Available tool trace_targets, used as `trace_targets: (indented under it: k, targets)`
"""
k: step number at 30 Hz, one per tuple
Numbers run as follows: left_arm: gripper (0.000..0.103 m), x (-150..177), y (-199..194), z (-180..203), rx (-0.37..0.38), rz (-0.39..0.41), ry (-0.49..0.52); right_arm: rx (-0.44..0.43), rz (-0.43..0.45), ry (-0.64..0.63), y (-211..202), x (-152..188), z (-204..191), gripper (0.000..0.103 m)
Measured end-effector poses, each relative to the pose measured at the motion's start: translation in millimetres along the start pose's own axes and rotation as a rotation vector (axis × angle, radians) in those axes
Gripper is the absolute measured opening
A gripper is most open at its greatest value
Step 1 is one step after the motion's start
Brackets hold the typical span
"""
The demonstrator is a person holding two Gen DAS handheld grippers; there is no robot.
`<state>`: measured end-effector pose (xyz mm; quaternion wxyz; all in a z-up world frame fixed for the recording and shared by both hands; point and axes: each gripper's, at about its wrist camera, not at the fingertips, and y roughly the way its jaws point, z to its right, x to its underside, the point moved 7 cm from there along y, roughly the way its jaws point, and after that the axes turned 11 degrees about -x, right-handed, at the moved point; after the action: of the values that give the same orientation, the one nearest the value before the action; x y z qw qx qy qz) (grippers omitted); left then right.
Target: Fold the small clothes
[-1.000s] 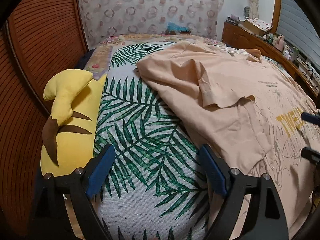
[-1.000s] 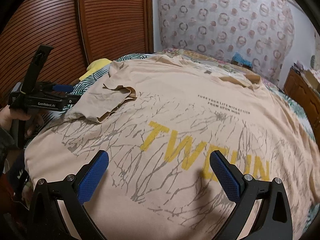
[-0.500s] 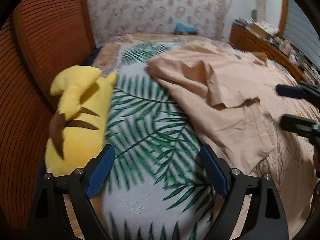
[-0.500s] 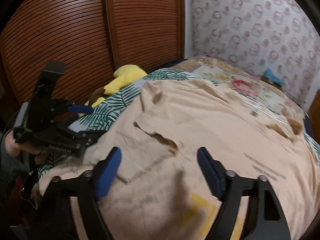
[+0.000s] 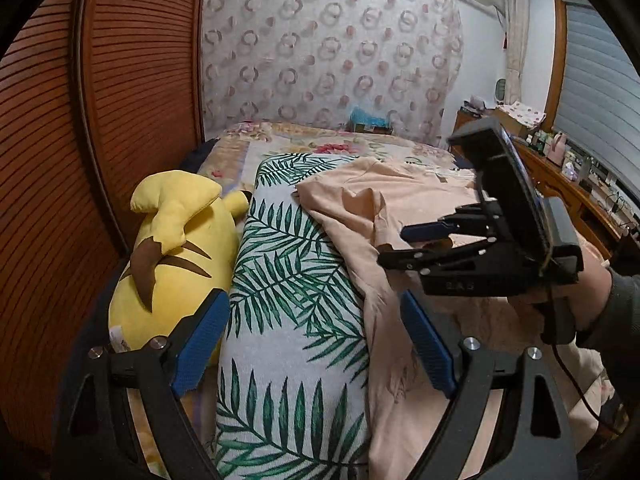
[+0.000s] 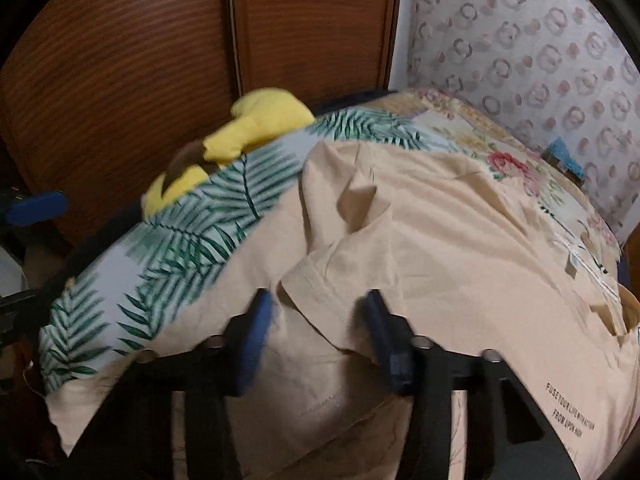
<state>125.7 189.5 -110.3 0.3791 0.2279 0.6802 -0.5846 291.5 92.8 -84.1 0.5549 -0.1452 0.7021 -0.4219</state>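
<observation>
A peach T-shirt (image 6: 460, 240) with dark printed text lies spread on the bed; it also shows in the left wrist view (image 5: 352, 200). Its left sleeve (image 6: 320, 296) is folded onto the body. My right gripper (image 6: 318, 316) is open, its blue pads either side of the sleeve's hem, low over the cloth. In the left wrist view the right gripper (image 5: 404, 244) hovers at the sleeve. My left gripper (image 5: 316, 344) is open and empty, over the leaf-print bed cover (image 5: 288, 300) at the shirt's left edge.
A yellow plush toy (image 5: 176, 264) lies at the bed's left edge against brown slatted wardrobe doors (image 5: 120, 100). A floral quilt (image 5: 312, 140) covers the far end of the bed. A cluttered wooden dresser (image 5: 560, 184) runs along the right.
My right gripper has swung left across the shirt to the folded sleeve and narrowed its opening. My left gripper has drawn back and tilted up.
</observation>
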Motion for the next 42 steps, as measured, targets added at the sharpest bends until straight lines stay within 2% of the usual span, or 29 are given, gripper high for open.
trace_targets:
  k: [1,3,5,8,11,15,19,20,23,25,26,27,29,31,32,36,39,41,42]
  targets:
    - [0.088,2,1,2,-0.002,-0.003,0.004,0.004,0.007,-0.012,1,-3,-1,0.038]
    - [0.088,5,2,6,0.008,-0.01,0.009,-0.007,0.017,-0.004,-2,-6,0,0.018]
    - [0.088,10,3,12,0.014,-0.02,0.016,-0.008,0.042,0.005,-7,-9,4,0.01]
    - [0.088,15,8,22,0.021,-0.034,0.03,0.007,0.093,0.034,-21,-10,13,0.004]
    - [0.088,22,14,30,0.023,-0.054,0.043,0.067,0.135,0.071,-35,-9,30,0.003]
    - [0.088,27,16,39,0.02,-0.065,0.065,0.151,0.139,0.215,-46,4,67,0.003]
    - [0.088,28,16,43,0.019,-0.066,0.075,0.224,0.148,0.275,-54,13,90,0.004]
    - [0.088,28,16,44,0.018,-0.067,0.078,0.229,0.151,0.278,-57,15,92,0.006]
    - [0.088,27,15,47,0.018,-0.066,0.084,0.229,0.15,0.275,-63,19,83,0.024]
    - [0.088,26,13,51,0.028,-0.061,0.086,0.21,0.164,0.264,-69,23,74,0.027]
    - [0.088,26,12,54,0.036,-0.058,0.09,0.196,0.172,0.258,-71,24,70,0.033]
    - [0.088,25,11,58,0.042,-0.057,0.095,0.178,0.179,0.256,-76,29,65,0.046]
    - [0.088,25,8,64,0.065,-0.048,0.105,0.144,0.194,0.265,-83,38,63,0.059]
    - [0.086,24,4,73,0.102,-0.035,0.116,0.119,0.21,0.27,-97,52,61,0.06]
    - [0.081,23,3,77,0.116,-0.033,0.122,0.114,0.211,0.27,-102,59,59,0.061]
    - [0.075,19,1,96,0.152,-0.035,0.149,0.118,0.228,0.279,-130,92,57,0.061]
    - [0.065,17,2,108,0.165,-0.042,0.167,0.124,0.231,0.3,-147,126,57,0.061]
    - [0.05,18,5,114,0.18,-0.052,0.172,0.156,0.22,0.297,-157,145,57,0.061]
    - [0.048,18,7,118,0.183,-0.06,0.178,0.174,0.217,0.295,-164,151,56,0.061]
